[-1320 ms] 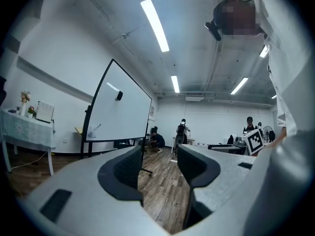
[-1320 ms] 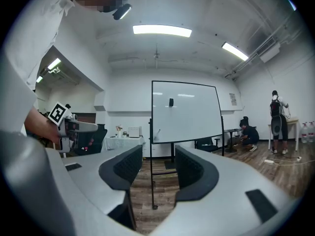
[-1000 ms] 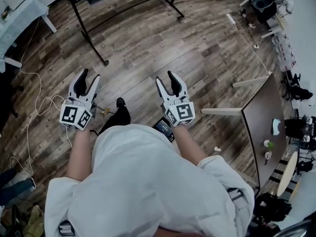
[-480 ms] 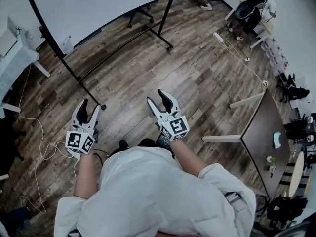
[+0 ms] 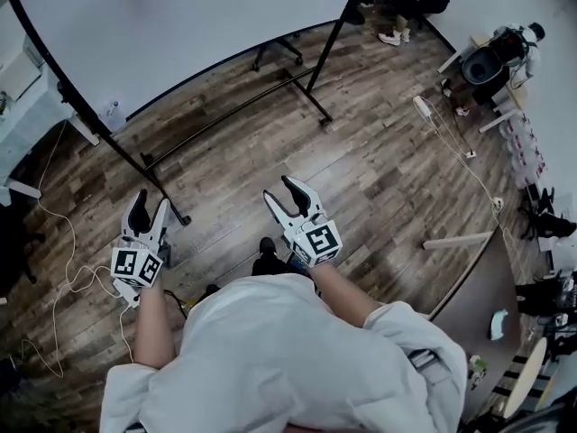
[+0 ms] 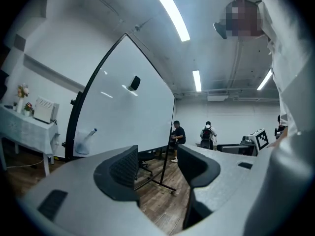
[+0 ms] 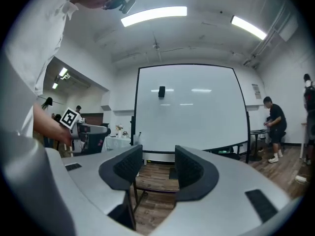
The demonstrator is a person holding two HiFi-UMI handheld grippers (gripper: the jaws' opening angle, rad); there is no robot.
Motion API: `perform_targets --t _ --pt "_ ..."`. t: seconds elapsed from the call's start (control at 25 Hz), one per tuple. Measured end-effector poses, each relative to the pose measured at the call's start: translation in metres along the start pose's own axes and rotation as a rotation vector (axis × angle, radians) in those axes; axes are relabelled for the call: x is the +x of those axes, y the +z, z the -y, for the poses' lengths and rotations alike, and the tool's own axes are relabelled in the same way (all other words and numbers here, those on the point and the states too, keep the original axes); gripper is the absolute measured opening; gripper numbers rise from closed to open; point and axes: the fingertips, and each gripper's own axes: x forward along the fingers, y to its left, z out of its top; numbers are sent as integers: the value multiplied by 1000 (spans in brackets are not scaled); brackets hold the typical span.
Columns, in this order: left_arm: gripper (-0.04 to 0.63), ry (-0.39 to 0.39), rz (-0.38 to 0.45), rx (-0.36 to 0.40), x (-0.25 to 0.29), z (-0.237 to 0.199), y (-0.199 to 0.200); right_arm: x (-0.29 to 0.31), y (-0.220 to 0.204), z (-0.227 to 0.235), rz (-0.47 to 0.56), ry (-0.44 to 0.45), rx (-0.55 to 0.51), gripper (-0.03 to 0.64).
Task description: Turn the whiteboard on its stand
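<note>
Both hands out in front, no contact with anything. Left tongs [image 5: 151, 204] open, jaws apart, nothing between them; in the left gripper view [image 6: 157, 163] the gap shows only floor and the stand far off. Right tongs [image 5: 280, 189] open too, jaws apart and empty; same in the right gripper view [image 7: 158, 163].

Whiteboard [image 5: 207, 16] is ahead of the person, at the top of the head view, well apart from both tongs. It hangs in a black stand [image 5: 230, 115] with a low crossbar and splayed feet on the wood floor [image 5: 379, 179]. One foot of the stand [image 5: 180, 218] sits on the floor near the left tongs, just ahead and to their right in the head view. From the right gripper view the whiteboard [image 7: 192, 107] faces the tongs squarely, framed in black. From the left gripper view the whiteboard [image 6: 128, 117] is seen at an angle. A small black item [image 7: 162, 91] sticks on the upper part of the board face. Board surface is blank white otherwise.

A white cable [image 5: 63, 242] snakes over the floor at left. A table [image 6: 24, 127] with a white cloth stands left of the board, small things on it. Low at the board's left edge is something pale [image 6: 91, 134], maybe a spray bottle, too small to tell. A dark tabletop [image 5: 469, 305] is at right. A bystander [image 7: 273, 122] in dark clothes stands to the right of the board.
</note>
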Motion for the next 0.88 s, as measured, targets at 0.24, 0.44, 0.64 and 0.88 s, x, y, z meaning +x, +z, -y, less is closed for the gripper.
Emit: perform_targets --t 0.24,0.44,0.64,0.88 --pt "233 70 20 -48 68 15 4 41 13 86 10 104 14 199" --pt "235 122 31 -25 94 11 14 81 13 117 18 198 20 199" --pt "238 180 24 -10 103 -15 21 121 5 133 6 257 51 198" --pt "247 283 64 -2 87 -102 38 189 1 121 -17 309 25 198"
